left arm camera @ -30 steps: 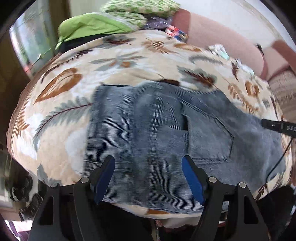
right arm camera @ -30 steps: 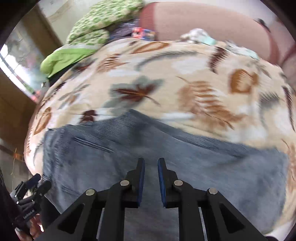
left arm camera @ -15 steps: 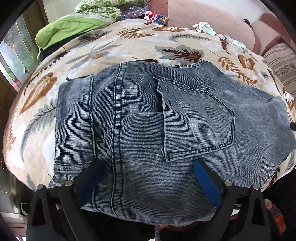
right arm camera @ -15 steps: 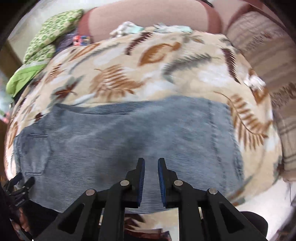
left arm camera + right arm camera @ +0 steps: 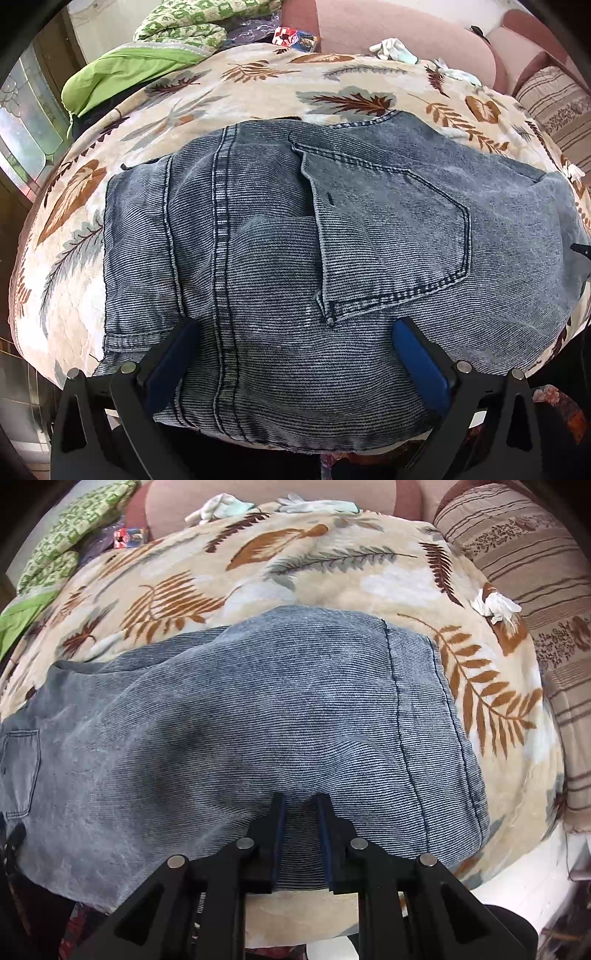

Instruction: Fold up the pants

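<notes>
Grey-blue jeans (image 5: 258, 240) lie folded flat on a leaf-print blanket (image 5: 258, 85), waist end to the left with the back pocket (image 5: 388, 229) facing up. My left gripper (image 5: 295, 325) hangs over the waist end near the front edge, jaws wide open, with denim beneath and nothing pinched. The right wrist view shows the leg part of the jeans (image 5: 240, 709) running to the hem (image 5: 443, 720) on the right. Over the leg's near edge my right gripper (image 5: 301, 801) has its jaws a narrow gap apart and opening. Denim shows in that gap, and the pads do not press on it.
A green pillow (image 5: 122, 70) and a patterned green cloth lie at the back left, before a pink sofa back (image 5: 388, 26). A striped cushion (image 5: 535, 572) flanks the right side. Crumpled white cloths (image 5: 495, 605) lie on the blanket. The blanket drops off just below the grippers.
The left jaws spread wide and the left gripper sank closer to the waist. The right gripper swept right along the leg toward the hem, and its jaws parted slightly.
</notes>
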Tool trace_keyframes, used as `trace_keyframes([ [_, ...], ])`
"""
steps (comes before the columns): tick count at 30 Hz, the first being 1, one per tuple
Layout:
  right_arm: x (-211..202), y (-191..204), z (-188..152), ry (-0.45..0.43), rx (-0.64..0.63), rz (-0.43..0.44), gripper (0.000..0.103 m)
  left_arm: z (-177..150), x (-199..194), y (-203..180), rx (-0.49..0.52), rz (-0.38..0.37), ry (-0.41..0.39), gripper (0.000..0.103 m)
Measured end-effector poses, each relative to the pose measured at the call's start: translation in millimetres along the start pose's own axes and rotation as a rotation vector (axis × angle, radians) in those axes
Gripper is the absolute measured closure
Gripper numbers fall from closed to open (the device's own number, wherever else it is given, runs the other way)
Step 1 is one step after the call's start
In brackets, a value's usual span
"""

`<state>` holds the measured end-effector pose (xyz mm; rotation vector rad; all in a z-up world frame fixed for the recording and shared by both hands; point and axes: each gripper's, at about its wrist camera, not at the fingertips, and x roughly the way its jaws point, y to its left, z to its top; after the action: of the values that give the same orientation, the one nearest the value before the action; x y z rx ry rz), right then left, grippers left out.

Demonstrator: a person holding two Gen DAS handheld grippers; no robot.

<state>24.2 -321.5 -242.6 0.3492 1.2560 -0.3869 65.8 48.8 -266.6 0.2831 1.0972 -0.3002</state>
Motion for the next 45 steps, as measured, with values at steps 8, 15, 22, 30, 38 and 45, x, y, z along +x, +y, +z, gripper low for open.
trace_keyframes([
  [8, -22.3, -5.8, 9.1, -0.010, 0.017, -0.048, 0.081, 7.3, -13.5, -2.9, 0.007, 0.009, 0.012, 0.000],
  [15, -28.4, -49.3, 12.6, -0.024, 0.189, -0.042, 0.081, 21.8, -24.2, -23.8, 0.048, -0.002, -0.026, 0.000],
  [22, -3.6, -52.0, 5.8, 0.032, 0.181, -0.053, 0.080, 26.1, 3.1, -36.8, 0.078, 0.014, 0.045, 0.000],
  [30, 0.5, -56.2, 13.4, 0.059, 0.172, -0.019, 0.080, 18.2, 12.1, -35.9, 0.078, 0.000, 0.008, 0.000],
  [38, 2.0, -74.2, 3.9, 0.001, 0.151, 0.032, 0.080, 16.1, 13.1, -35.1, 0.087, -0.002, -0.015, 0.000],
  [45, -12.1, -80.6, -20.2, -0.060, 0.113, 0.074, 0.079, 16.5, 11.2, -37.4, 0.095, 0.022, 0.020, 0.000],
])
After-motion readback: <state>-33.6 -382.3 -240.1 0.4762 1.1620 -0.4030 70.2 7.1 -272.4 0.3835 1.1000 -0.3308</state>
